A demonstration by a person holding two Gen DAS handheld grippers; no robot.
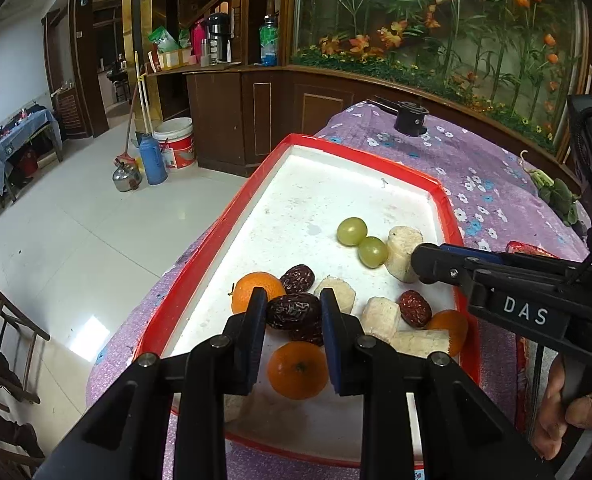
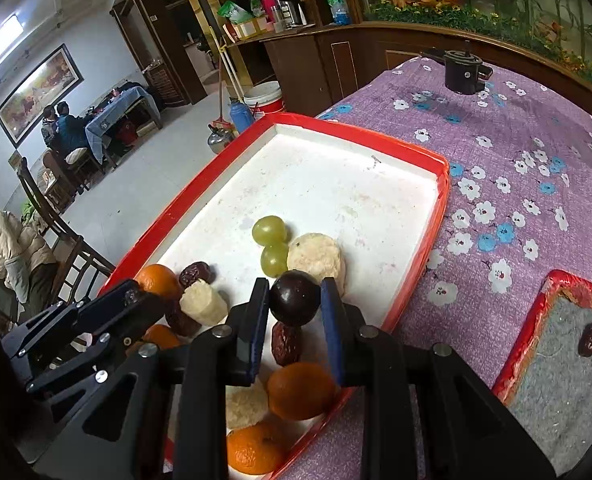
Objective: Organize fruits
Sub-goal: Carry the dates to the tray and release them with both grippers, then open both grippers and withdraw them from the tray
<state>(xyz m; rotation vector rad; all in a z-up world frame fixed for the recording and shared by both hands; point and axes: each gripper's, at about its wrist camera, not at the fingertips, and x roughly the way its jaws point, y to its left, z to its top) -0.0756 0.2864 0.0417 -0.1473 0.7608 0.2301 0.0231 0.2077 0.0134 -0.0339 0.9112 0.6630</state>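
A white tray with a red rim point(image 1: 336, 184) point(image 2: 336, 184) holds two green grapes point(image 1: 352, 231) point(image 2: 269, 230), three oranges point(image 1: 298, 376), several pale peeled banana chunks point(image 1: 404, 252) and dark red dates point(image 1: 415, 308). My left gripper point(image 1: 293, 312) is shut on a wrinkled date point(image 1: 293, 314) among the fruit at the tray's near end. My right gripper point(image 2: 294, 304) is shut on a dark round fruit point(image 2: 294, 298) just in front of a banana chunk point(image 2: 316, 258). In the left wrist view the right gripper point(image 1: 426, 266) comes in from the right, and its fruit is hidden.
A second red-rimmed tray with a grey lining point(image 2: 556, 360) lies to the right and holds one date point(image 2: 589, 339). The table wears a purple flowered cloth point(image 2: 496, 152), with a black cylinder point(image 2: 462, 72) at the far end. The table edge drops to the tiled floor point(image 1: 75, 240) on the left.
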